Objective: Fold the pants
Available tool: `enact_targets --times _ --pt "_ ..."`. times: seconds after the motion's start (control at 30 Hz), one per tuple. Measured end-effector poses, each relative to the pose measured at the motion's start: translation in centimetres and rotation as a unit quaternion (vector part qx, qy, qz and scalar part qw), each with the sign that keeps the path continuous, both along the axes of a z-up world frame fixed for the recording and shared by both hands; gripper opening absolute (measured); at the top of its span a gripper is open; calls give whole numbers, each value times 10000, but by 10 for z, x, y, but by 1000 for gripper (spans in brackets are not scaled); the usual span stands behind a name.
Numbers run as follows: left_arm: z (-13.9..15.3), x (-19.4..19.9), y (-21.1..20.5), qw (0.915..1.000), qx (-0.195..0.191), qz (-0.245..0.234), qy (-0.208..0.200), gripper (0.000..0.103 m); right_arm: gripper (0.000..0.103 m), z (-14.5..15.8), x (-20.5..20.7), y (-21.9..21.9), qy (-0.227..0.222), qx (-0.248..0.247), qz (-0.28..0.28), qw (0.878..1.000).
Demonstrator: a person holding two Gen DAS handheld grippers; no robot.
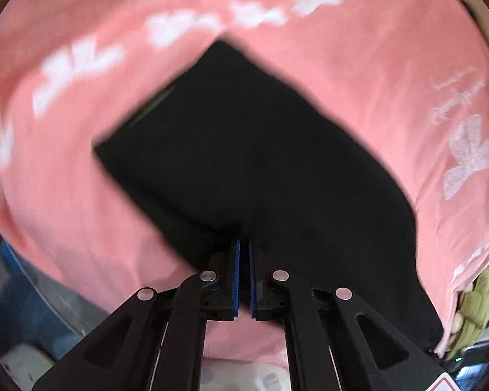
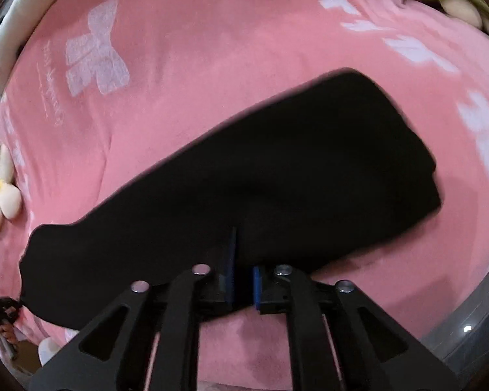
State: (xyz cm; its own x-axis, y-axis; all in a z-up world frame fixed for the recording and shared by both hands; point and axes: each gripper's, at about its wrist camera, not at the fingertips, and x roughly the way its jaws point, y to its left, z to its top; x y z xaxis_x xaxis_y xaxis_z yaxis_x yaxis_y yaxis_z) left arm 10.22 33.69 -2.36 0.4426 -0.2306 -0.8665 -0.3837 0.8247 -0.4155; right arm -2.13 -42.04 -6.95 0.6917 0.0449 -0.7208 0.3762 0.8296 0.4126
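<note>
Both grippers' fingers pinch black pants (image 1: 244, 150) on pink blanket (image 1: 358, 75).

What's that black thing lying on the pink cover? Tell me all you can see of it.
It is a pair of black pants, soft matte cloth, too dark to show seams or pockets. It lies flat, apparently folded into a long slab, on the pink blanket with white prints. One end is squared; the other tapers to a rumpled tip. The left tool is shut on its near edge, and the right tool has its blue pads nearly closed around that edge.
</note>
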Motion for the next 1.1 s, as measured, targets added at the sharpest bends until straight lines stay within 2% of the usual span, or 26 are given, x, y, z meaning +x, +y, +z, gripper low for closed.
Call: enact_targets --times 0.07,0.1,0.13,0.17,0.2,0.27,0.33,0.4,0.43,0.47,0.5,0.53,0.57,0.6,0.63,0.67,0.7,0.73,0.8,0.83,0.87,0.93,0.97,1.0,1.03,1.1 --pt "3 -10 0 9997 -42 112 -221 5 42 11 -8 2 -124 -108 -181 9997" --pt "8 -13 0 9992 -117 139 -353 7 48 15 -10 4 -206 -163 -227 9994" --pt "11 -15 1 9987 -186 155 -445 11 50 19 -11 3 -286 -206 -244 9991" --pt "12 -18 4 9983 -226 179 -508 25 50 24 -11 4 -335 -244 -212 9989" --pt "13 -16 6 9979 -233 241 -550 43 51 26 -9 1 -337 -246 -206 9989" --pt "14 -15 10 9970 -247 445 -582 49 57 28 -5 -4 -346 -205 -268 9988" --pt "10 -11 14 9967 -322 522 -535 49 59 23 -3 -14 -331 -198 -388 9985" --pt "5 -5 17 9967 -351 557 -476 43 59 20 0 -24 -331 -118 -604 9976" --pt "1 -2 17 9973 -290 526 -428 34 59 18 0 -30 -359 -68 -671 9971" --pt "1 -1 18 9976 -143 562 -366 8 59 18 1 -36 -396 -55 -787 9961" --pt "0 0 20 9978 -67 557 -345 5 58 17 3 -42 -397 -87 -865 9954" --pt "0 -1 25 9974 -189 569 -390 5 50 17 7 -47 -361 -140 -915 9951" --pt "-1 -1 28 9969 -268 628 -385 4 27 16 13 -52 -305 -227 -927 9950" --pt "-3 -3 30 9966 -319 664 -374 4 9 15 17 -54 -248 -274 -919 9951" --pt "-3 -6 33 9961 -373 704 -375 4 4 19 19 -56 -308 -222 -881 9954" --pt "-1 -9 34 9957 -387 749 -372 4 4 27 16 -56 -532 -146 -836 9950" --pt "2 -13 34 9957 -395 734 -392 4 4 48 8 -51 -1022 -147 -697 9922" --pt "9 -17 34 9961 -325 681 -465 4 4 63 1 -46 -1291 -239 -627 9894" --pt "16 -19 32 9969 -196 569 -506 4 4 76 -9 -43 -1493 -406 -561 9864" --pt "15 -18 29 9978 -88 488 -450 4 4 72 -9 -43 -1368 -555 -549 9875" --pt "13 -17 27 9982 -9 446 -398 4 4 53 0 -48 -885 -759 -505 9919" --pt "1 -11 22 9990 174 364 -216 4 6 7 14 -65 -13 -619 -544 9966" --pt "-4 -10 21 9990 197 371 -166 4 6 -3 12 -68 -9 -455 -552 9974" --pt "-7 -9 20 9988 245 404 -143 5 10 -1 4 -69 -278 -425 -671 9964" --pt "-7 -10 20 9986 254 426 -157 5 21 3 0 -67 -314 -490 -774 9953" --pt "-5 -10 17 9985 359 388 -150 10 29 14 -8 -59 -317 -817 -1009 9910"
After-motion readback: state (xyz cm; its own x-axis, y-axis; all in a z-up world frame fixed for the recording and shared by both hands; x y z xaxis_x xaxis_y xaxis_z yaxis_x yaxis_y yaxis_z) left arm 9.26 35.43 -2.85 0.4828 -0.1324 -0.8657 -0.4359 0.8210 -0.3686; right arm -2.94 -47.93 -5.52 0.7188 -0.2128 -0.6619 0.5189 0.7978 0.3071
